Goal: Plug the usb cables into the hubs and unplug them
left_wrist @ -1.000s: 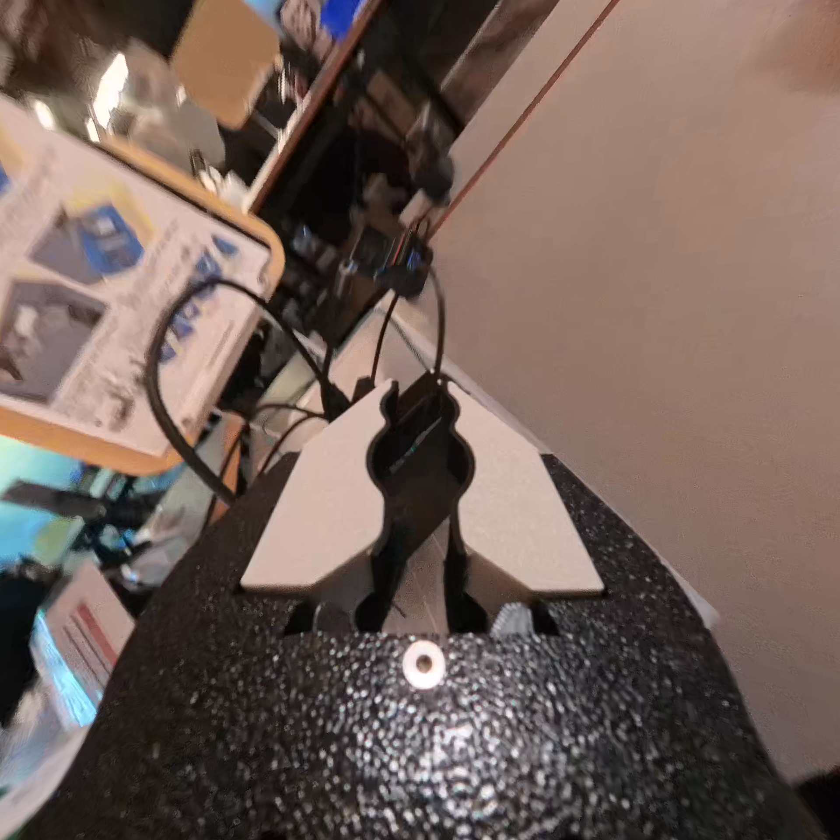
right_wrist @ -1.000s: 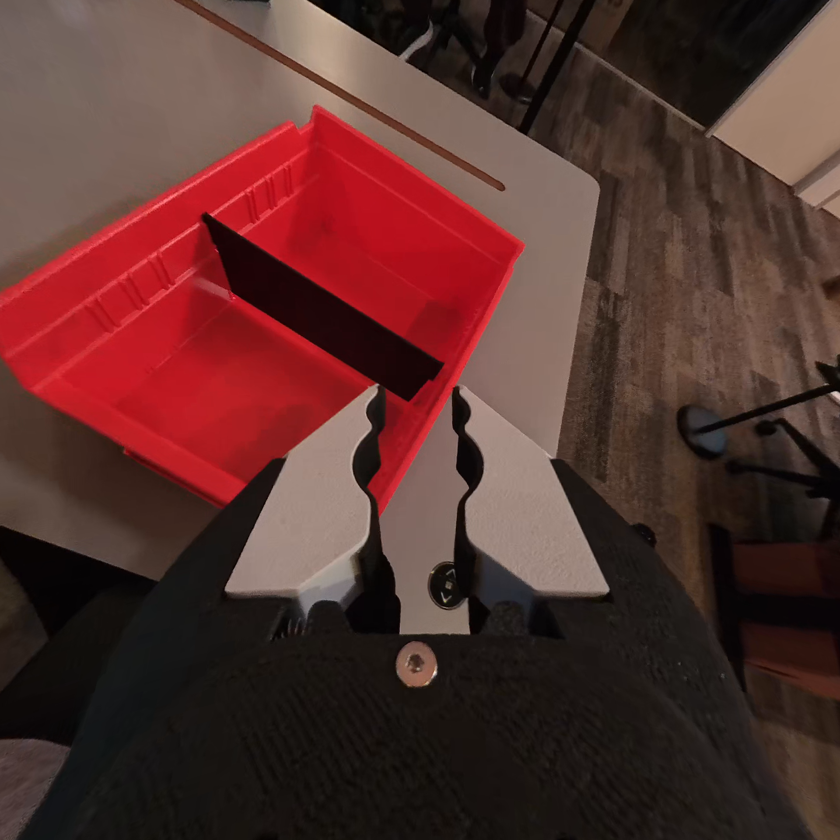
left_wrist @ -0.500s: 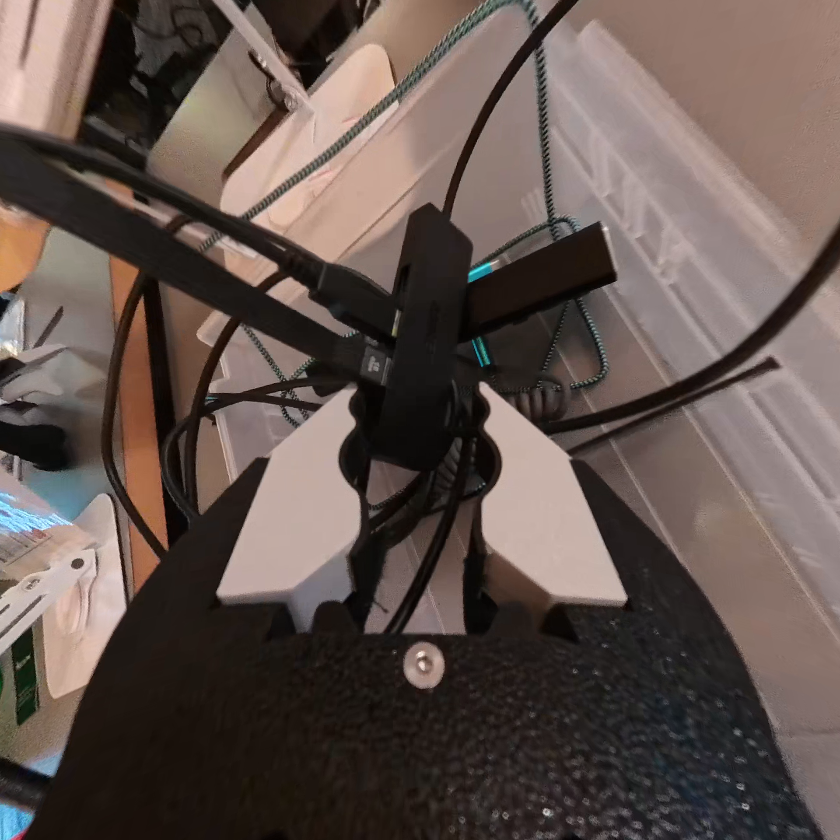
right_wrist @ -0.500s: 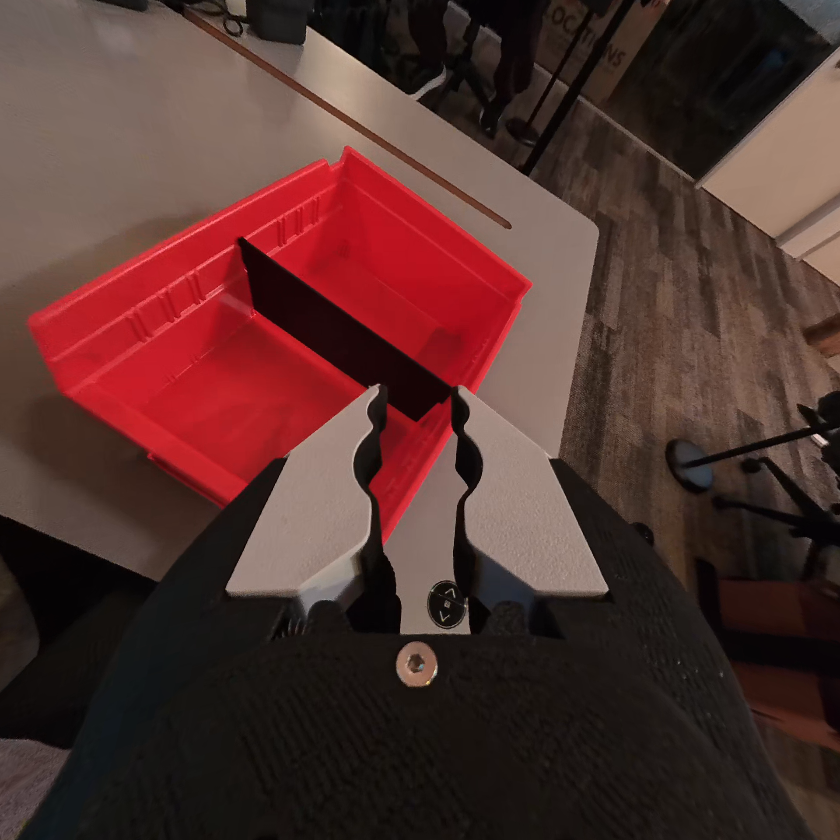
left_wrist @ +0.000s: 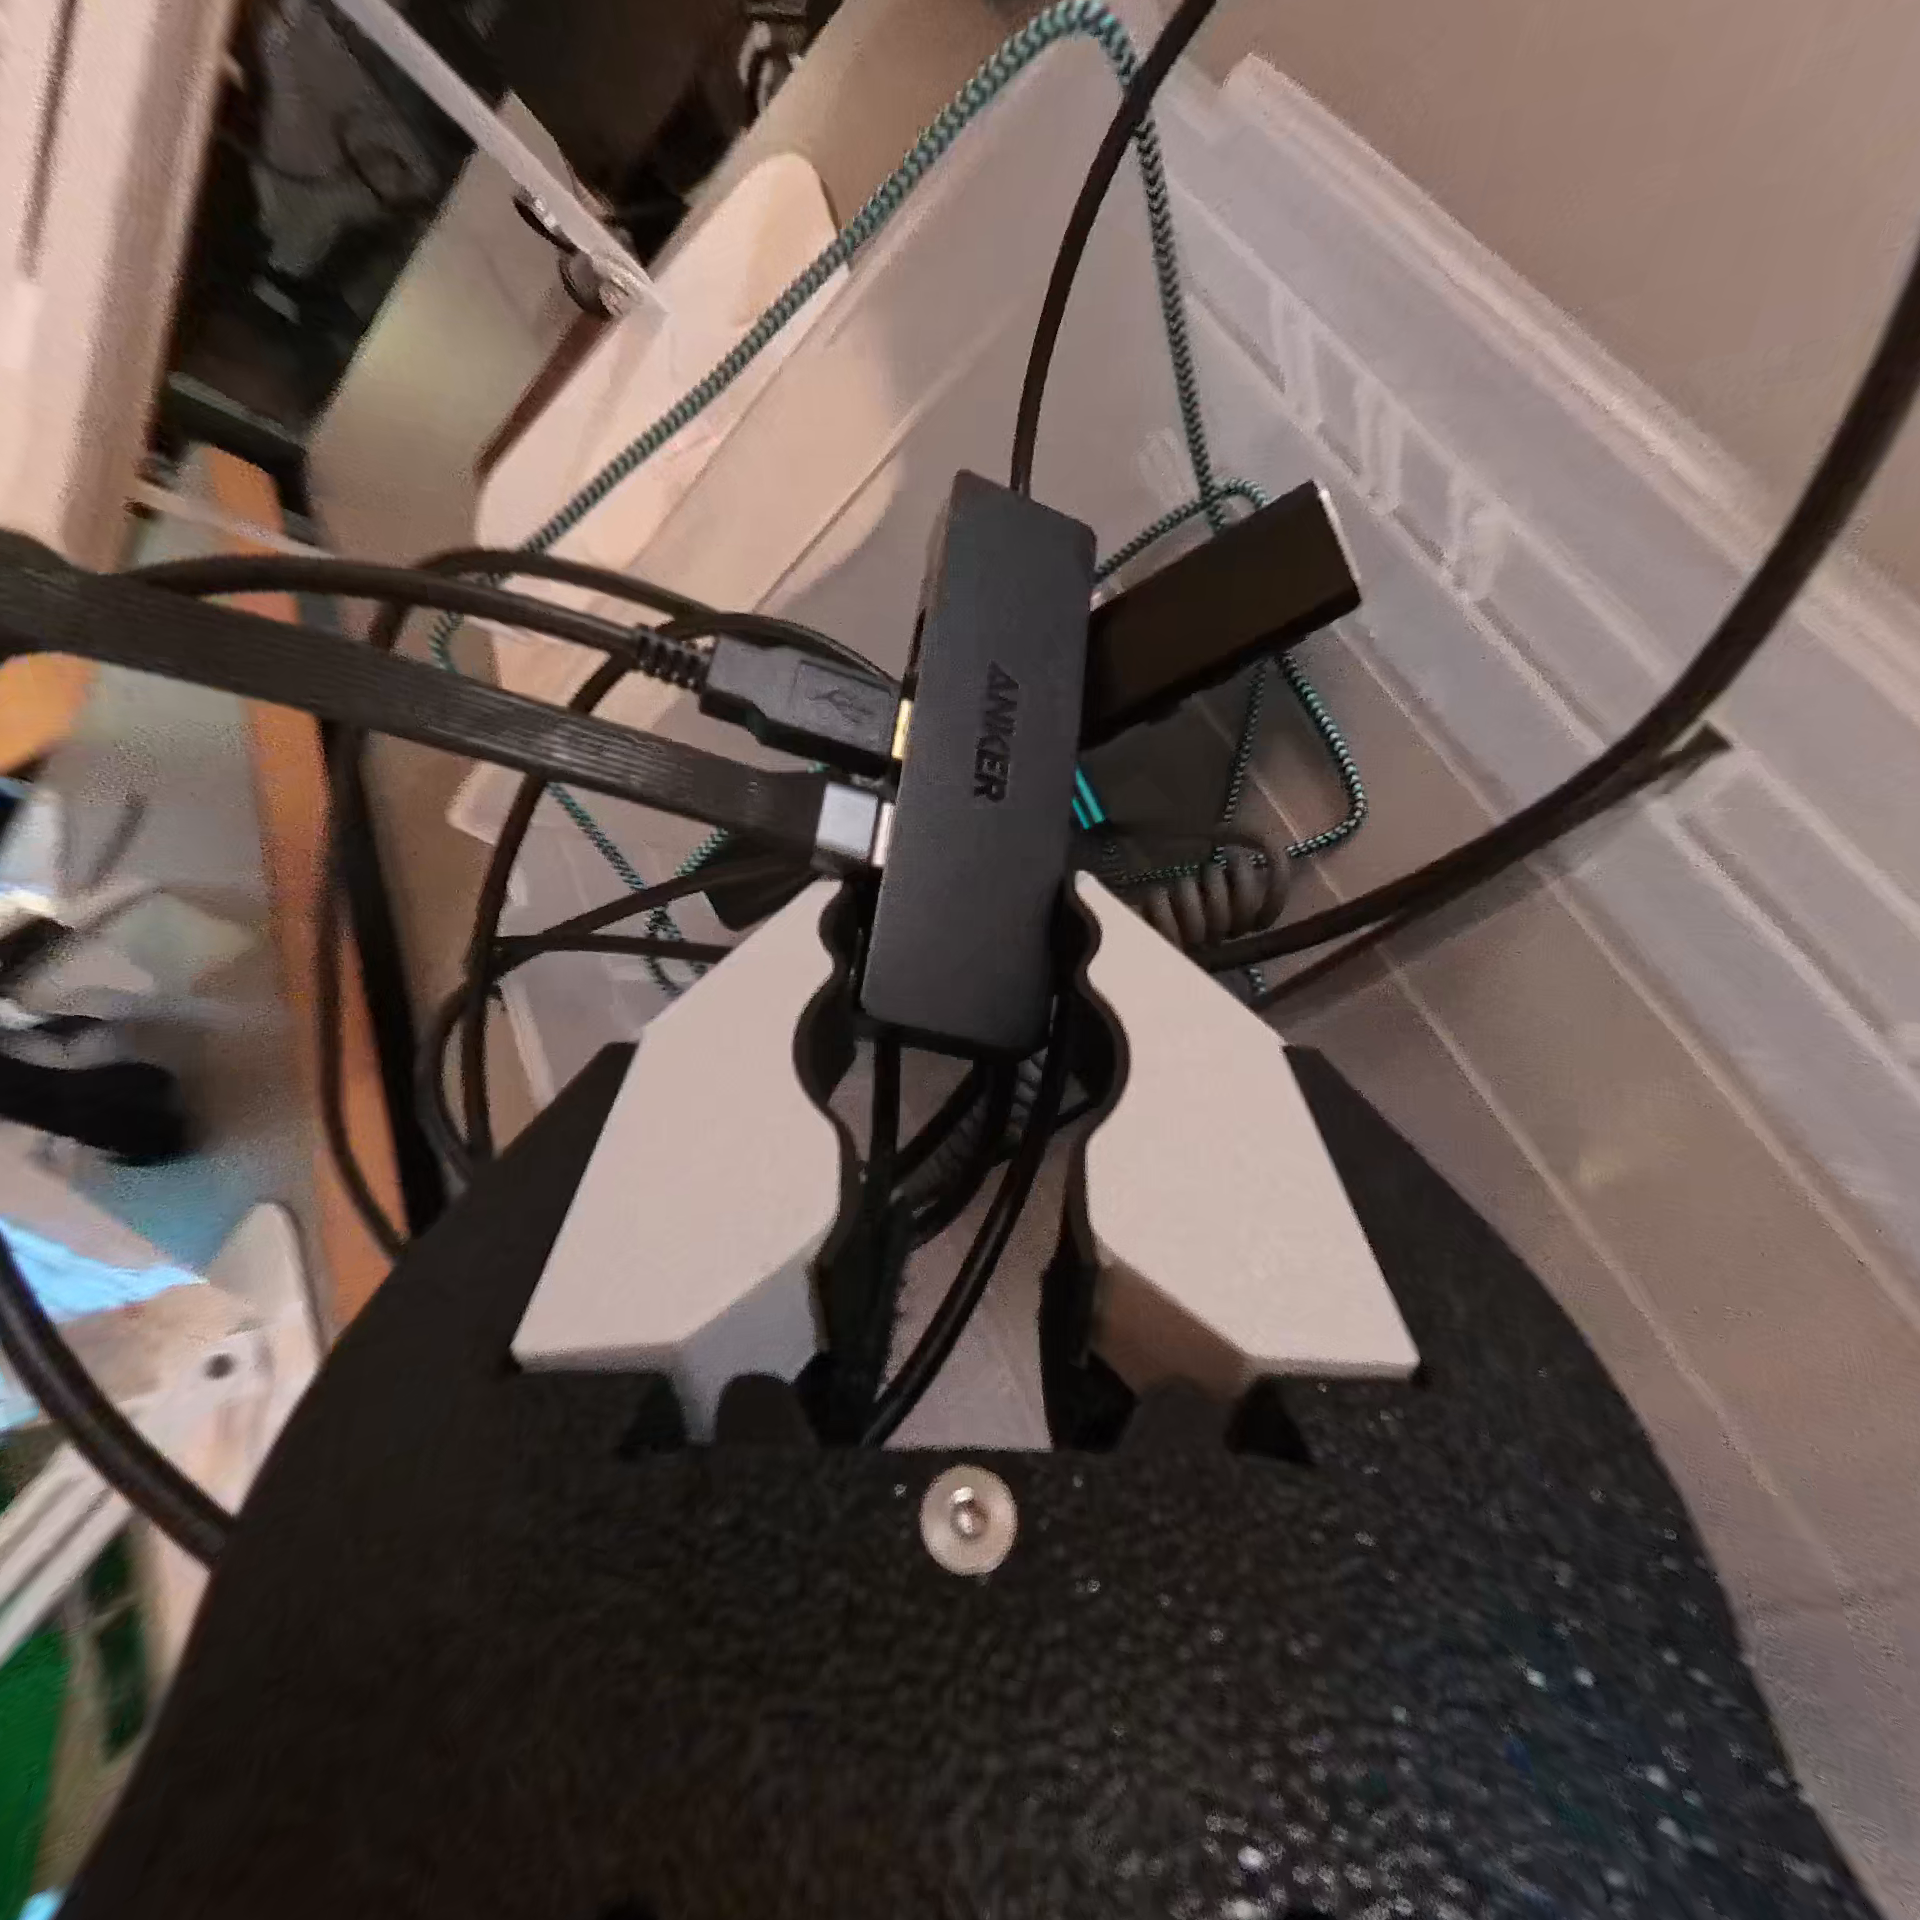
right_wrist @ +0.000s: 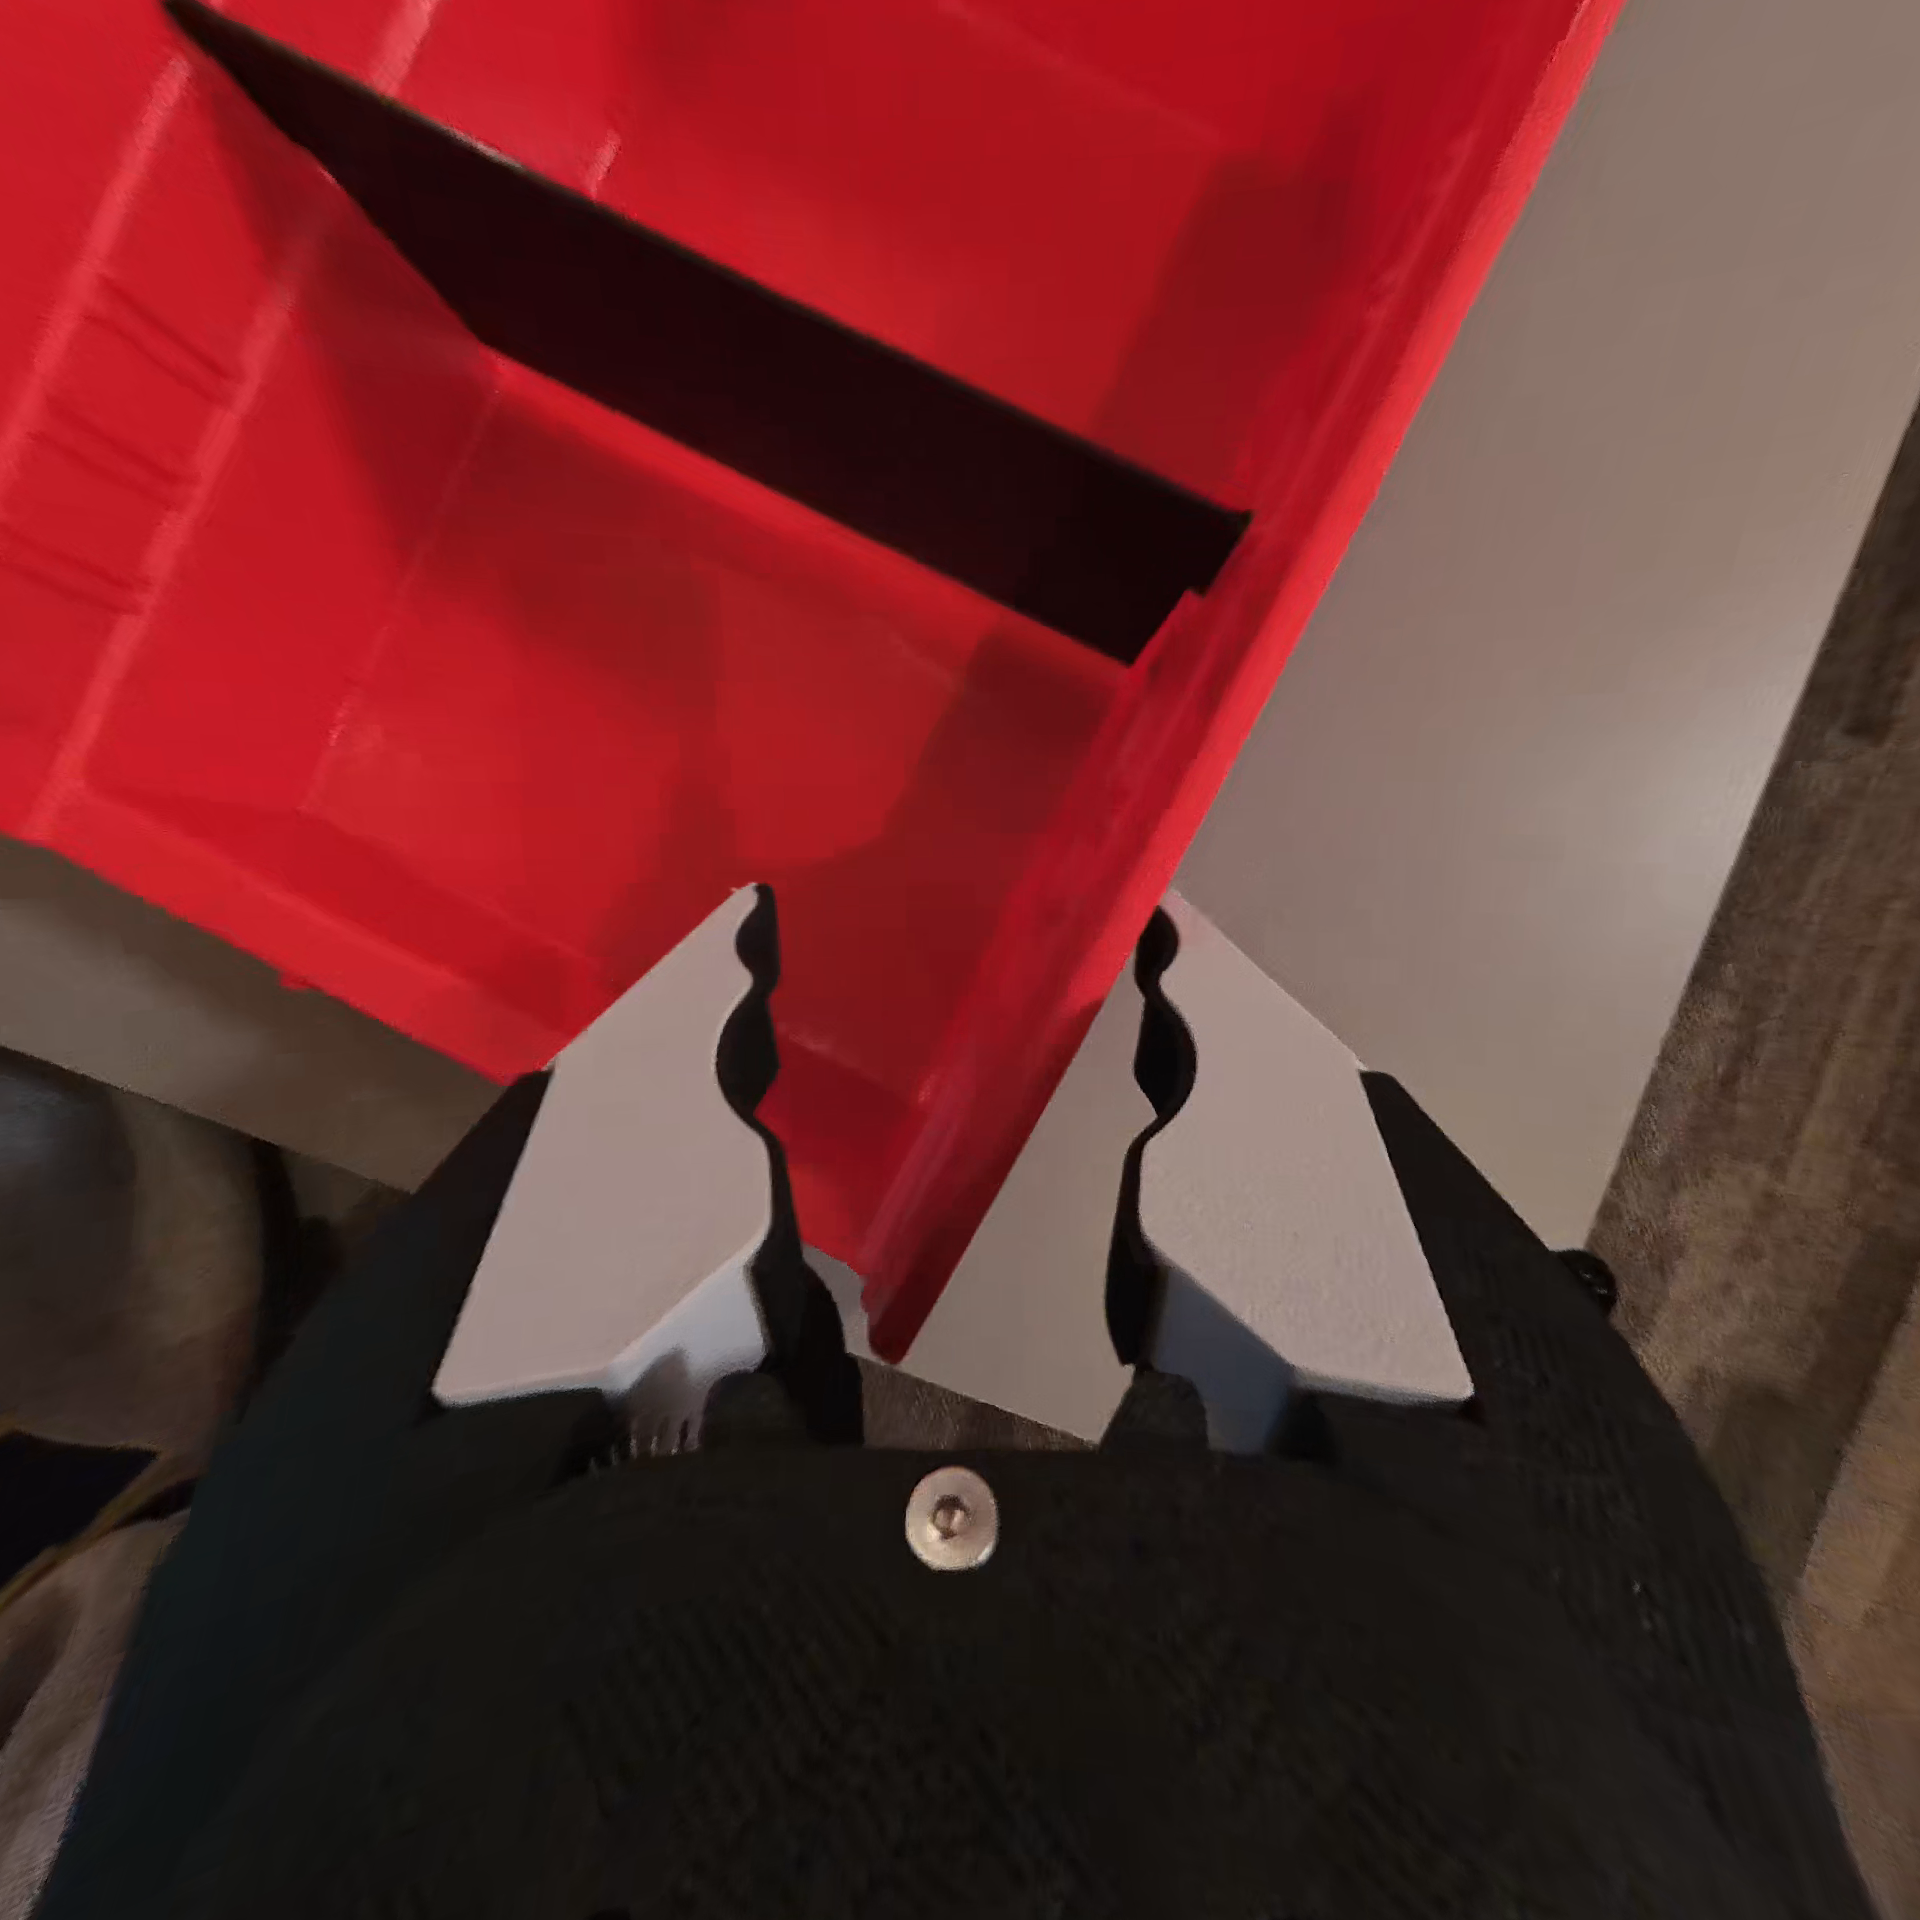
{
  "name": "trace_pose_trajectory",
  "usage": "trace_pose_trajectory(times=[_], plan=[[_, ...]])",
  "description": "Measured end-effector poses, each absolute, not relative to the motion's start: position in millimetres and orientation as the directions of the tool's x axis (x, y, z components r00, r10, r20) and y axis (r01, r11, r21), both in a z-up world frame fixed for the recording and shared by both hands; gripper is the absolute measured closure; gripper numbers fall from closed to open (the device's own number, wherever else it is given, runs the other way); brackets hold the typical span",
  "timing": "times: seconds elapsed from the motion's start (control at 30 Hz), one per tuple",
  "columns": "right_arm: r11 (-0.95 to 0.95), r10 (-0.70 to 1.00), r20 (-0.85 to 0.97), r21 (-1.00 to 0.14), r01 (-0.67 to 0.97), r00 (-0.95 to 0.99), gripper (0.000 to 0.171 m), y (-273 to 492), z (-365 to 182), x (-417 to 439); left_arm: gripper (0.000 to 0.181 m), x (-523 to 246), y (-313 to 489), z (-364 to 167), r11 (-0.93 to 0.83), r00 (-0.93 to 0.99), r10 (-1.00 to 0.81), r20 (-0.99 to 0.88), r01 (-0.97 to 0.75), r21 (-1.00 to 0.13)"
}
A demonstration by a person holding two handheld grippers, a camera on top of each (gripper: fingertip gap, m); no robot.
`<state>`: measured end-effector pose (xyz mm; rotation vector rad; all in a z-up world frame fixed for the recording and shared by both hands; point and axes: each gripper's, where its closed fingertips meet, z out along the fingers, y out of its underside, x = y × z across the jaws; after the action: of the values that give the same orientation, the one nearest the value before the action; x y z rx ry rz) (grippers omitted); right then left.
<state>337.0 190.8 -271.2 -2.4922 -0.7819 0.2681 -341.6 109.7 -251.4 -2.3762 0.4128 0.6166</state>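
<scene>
Left tongs (left_wrist: 961, 940) grip slim black USB hub (left_wrist: 977, 769); two black plugs (left_wrist: 800, 707) enter at 9 o'clock. Right tongs (right_wrist: 956, 935) gape empty over red plastic bin (right_wrist: 644, 644), its edges cropped.

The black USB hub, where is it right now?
In the left wrist view, the black USB hub sits clamped between the left gripper fingertips, above a clear plastic bin.
</scene>
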Motion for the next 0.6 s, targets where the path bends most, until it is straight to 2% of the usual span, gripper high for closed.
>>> trace_pose_trajectory(times=[0.1, 0.17, 0.3, 0.47, 0.6], plan=[[-0.719, 0.575, -0.033, -0.498, 0.485, 0.818, 0.123, 195, -280, 338, 0.146, -342, 109, -243, -0.715, 0.752, -0.14, -0.644, -0.527, -0.46], [-0.727, 0.547, -0.001, -0.496, 0.475, 0.837, 0.144, 202, -284, 345, 0.146, -344, 109, -233, -0.689, 0.685, -0.124, -0.718, -0.58, -0.434], [-0.773, 0.445, -0.037, -0.521, 0.363, 0.895, 0.166, 209, -283, 363, 0.146, -340, 111, -200, -0.615, 0.58, -0.051, -0.813, -0.66, -0.432], [-0.787, 0.346, -0.09, -0.57, 0.236, 0.934, 0.167, 213, -280, 387, 0.146, -329, 111, -155, -0.543, 0.461, 0.004, -0.887, -0.745, -0.389], [-0.755, 0.333, -0.099, -0.624, 0.203, 0.938, 0.149, 213, -269, 396, 0.146, -317, 116, -111, -0.515, 0.385, 0.027, -0.923, -0.786, -0.342]])
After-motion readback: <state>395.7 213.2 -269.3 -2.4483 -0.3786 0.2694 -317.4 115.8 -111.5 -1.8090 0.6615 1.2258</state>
